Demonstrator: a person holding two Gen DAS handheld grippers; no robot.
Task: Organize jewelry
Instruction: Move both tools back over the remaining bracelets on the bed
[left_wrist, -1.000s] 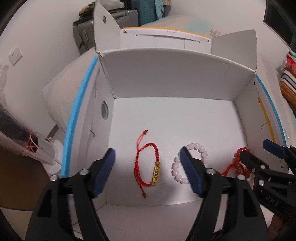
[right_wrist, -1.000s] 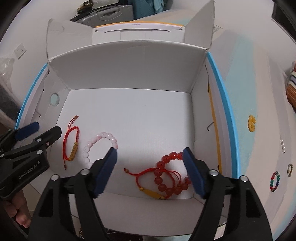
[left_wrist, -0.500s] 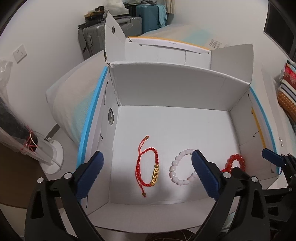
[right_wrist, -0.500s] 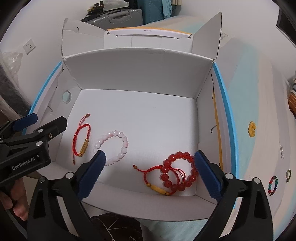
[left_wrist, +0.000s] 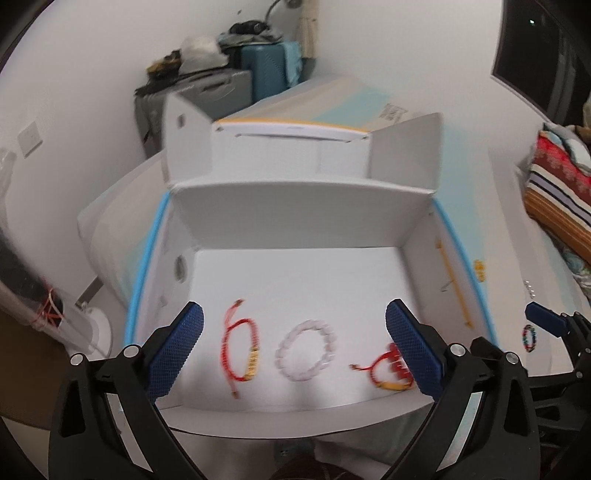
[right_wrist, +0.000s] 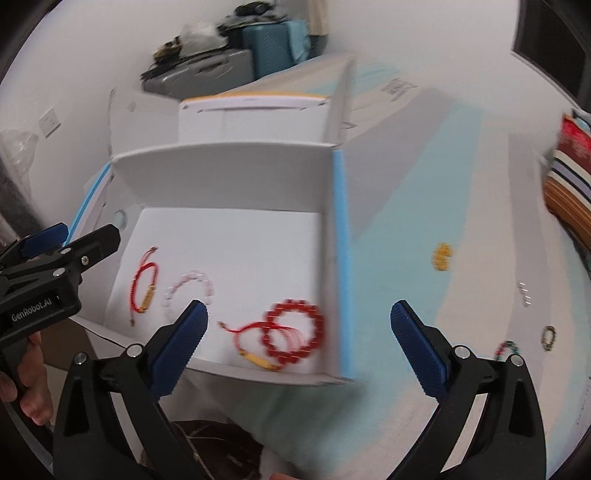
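Relative to the earlier frames, the left gripper (left_wrist: 294, 349) now stands with its jaws spread much wider, spanning both the red cord bracelet (left_wrist: 242, 349) and the pale pink bead bracelet (left_wrist: 307, 355), and it has drawn back and up from the white box (left_wrist: 295, 206), so more of the room appears behind. The right gripper (right_wrist: 298, 349) has likewise widened and pulled back, and has swung toward the right, so that the box's blue-edged right wall (right_wrist: 341, 258) now lies between its fingers. The small yellow bead bracelet (right_wrist: 442, 256) and the multicoloured bead bracelet (right_wrist: 505, 350) on the pale surface outside the box now sit nearer the middle of its view.
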